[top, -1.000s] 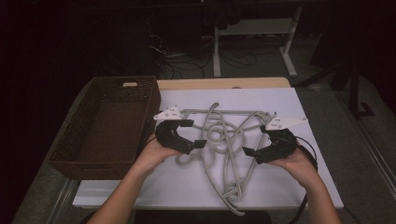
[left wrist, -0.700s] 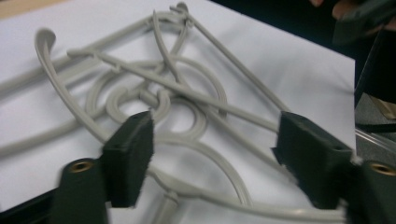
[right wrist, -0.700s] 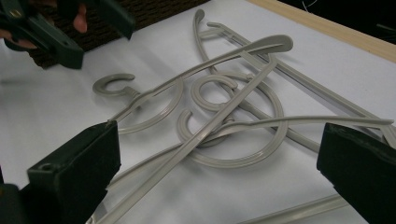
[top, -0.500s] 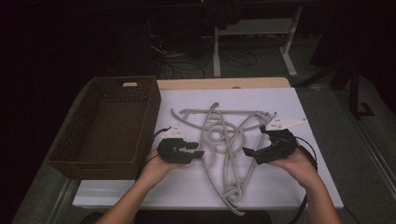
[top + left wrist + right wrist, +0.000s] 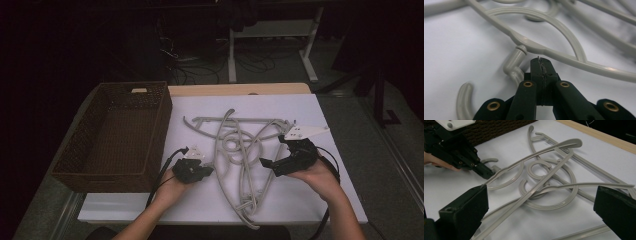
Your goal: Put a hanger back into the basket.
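Several grey plastic hangers [image 5: 240, 150] lie tangled on the white table top [image 5: 310, 200]. My left gripper [image 5: 210, 170] is low at the pile's left edge. Its jaws have just been closing and now meet pad to pad [image 5: 540, 65] with nothing between them. Their tip sits right below one hanger's arm [image 5: 554, 51], beside its hook neck [image 5: 517, 58]. My right gripper [image 5: 270, 163] hovers at the pile's right side, open. In the right gripper view its jaws [image 5: 541, 195] stand wide apart over the hangers [image 5: 541, 173], and the left gripper [image 5: 485, 172] touches the pile's far side.
A brown wicker basket [image 5: 162, 125], nothing in it, stands at the left of the table beside the left hand. A wooden strip [image 5: 240, 89] edges the far side. Table legs and cables [image 5: 235, 60] lie on the dark floor beyond.
The left gripper has sunk toward the table and drawn nearer the front edge, and its jaws went from wide open to shut. The right gripper has kept still.
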{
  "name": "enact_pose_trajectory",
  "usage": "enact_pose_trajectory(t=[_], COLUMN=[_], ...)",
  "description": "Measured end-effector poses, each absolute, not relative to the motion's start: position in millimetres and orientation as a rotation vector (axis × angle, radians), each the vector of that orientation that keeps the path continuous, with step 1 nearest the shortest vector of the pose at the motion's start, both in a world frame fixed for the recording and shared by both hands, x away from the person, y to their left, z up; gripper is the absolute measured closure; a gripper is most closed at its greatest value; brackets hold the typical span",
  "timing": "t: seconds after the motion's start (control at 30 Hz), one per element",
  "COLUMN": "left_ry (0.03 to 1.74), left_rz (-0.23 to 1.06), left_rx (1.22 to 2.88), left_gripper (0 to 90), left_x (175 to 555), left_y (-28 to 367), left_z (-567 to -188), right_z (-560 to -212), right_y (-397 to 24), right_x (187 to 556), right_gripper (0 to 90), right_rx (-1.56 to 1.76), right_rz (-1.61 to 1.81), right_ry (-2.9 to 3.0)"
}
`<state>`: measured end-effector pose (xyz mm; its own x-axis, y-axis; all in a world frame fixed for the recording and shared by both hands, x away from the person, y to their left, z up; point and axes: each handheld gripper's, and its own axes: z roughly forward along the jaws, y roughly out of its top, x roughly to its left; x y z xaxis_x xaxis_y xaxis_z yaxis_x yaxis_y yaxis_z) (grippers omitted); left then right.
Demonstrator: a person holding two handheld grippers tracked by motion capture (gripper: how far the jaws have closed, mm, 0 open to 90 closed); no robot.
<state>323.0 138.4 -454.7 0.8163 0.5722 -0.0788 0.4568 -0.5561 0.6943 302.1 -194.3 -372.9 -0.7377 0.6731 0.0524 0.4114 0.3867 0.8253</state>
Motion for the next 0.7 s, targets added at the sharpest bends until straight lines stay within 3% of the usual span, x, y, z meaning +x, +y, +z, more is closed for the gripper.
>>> enact_pose_trajectory(t=[0.5,0.7], left_ry=[0.901,0.971], left_rz=[0.369,0.337], left_rx=[2.233,2.159], left_gripper=[89.8,78.2], left_x=[371,376], left_y=[151,158], left_z=[-454,-452], right_z=[-375,-376], right_y=[-193,-192], right_x=[302,303], right_gripper=[0.0,0.0], right_rx=[0.949,0.948], right_rz=[1.261,1.254], right_ry=[2.369,2.374])
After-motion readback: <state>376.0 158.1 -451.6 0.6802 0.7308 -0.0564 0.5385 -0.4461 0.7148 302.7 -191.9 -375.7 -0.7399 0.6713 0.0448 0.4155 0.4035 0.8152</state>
